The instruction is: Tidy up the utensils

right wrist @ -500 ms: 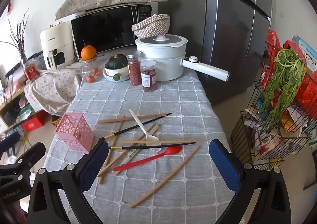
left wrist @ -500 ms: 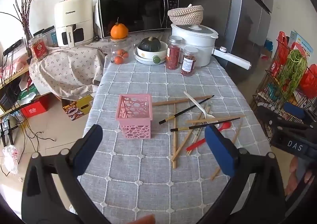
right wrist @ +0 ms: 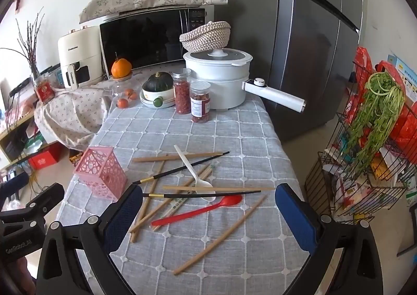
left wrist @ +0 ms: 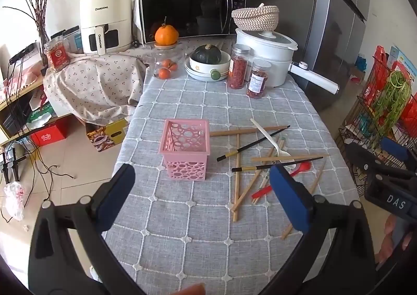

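1. The utensils lie in a loose crossed heap on the grey checked tablecloth (right wrist: pixel 234 138), just right of the pink basket (left wrist: pixel 186 147): wooden chopsticks (right wrist: pixel 179 157), two black chopsticks (right wrist: pixel 179 171), a white spoon (right wrist: pixel 194 173) and a red spoon (right wrist: pixel 198 210).
2. The pink basket stands upright and holds none of them.
3. One wooden chopstick (right wrist: pixel 221 233) lies apart, on the near right side of the heap from the basket.
4. The left gripper (left wrist: pixel 206 196) hangs above the cloth on the near side of the basket, jaws spread wide, nothing between them.
5. The right gripper (right wrist: pixel 208 214) hangs over the heap to the basket's right, jaws equally wide and holding nothing.
6. Beyond the basket stand two jars (left wrist: pixel 246 73), a bowl with a squash (left wrist: pixel 207 60), a white pot (left wrist: pixel 265 57) and a microwave (left wrist: pixel 187 9).
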The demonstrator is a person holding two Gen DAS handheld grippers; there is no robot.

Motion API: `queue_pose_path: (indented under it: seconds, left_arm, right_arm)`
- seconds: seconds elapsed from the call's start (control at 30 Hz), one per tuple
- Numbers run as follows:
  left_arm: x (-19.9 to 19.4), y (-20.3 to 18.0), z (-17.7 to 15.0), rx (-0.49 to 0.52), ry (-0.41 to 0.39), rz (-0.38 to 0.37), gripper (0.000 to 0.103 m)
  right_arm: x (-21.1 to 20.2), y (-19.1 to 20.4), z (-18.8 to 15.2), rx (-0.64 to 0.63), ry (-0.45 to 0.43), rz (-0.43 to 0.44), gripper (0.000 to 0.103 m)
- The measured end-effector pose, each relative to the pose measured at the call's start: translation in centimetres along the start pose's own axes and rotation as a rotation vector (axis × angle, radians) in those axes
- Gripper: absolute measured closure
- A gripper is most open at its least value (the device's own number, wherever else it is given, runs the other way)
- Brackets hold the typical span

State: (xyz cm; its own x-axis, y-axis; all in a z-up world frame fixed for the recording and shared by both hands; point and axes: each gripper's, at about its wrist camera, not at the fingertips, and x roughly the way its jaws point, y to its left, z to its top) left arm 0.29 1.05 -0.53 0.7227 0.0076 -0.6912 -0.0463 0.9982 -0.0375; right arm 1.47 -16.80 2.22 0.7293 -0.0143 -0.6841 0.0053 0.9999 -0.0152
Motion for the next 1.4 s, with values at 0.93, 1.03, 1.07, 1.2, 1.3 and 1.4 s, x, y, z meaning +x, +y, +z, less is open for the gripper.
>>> queue_pose_path:
  seconds: [0.93, 1.03, 1.07, 1.2, 1.3, 1.4]
  left_arm:
    - [0.29, 0.17, -0.29, -0.007, 0.013, -0.006, 0.001]
    - [0.22, 0.22, -0.4, -0.005, 0.015, -0.008, 0.001]
    - [0.19, 0.25, -0.44, -0.005, 0.016, -0.009, 0.001]
    - [0.52, -0.2, -0.64, -0.005, 0.015, -0.007, 0.001]
    - [0.51, -0.27, -0.86, -0.007, 0.015, -0.007, 0.001]
    - [0.53, -0.21, -0.56, -0.005, 0.016, -0.006, 0.001]
  right_arm:
    - [0.0, 0.05, 0.05, 0.003, 0.001, 0.0, 0.001]
    - [-0.01, 0.05, 0.02, 0.003, 0.001, 0.002, 0.001]
    - [-0.02, 0.07, -0.01, 0.003, 0.001, 0.002, 0.001]
    - [0.0, 0.21, -0.18, 0.002, 0.002, 0.004, 0.001]
    - [0.0, 0.21, -0.18, 0.003, 0.001, 0.004, 0.001]
    - [0.01, 0.22, -0.17, 0.003, 0.002, 0.005, 0.001]
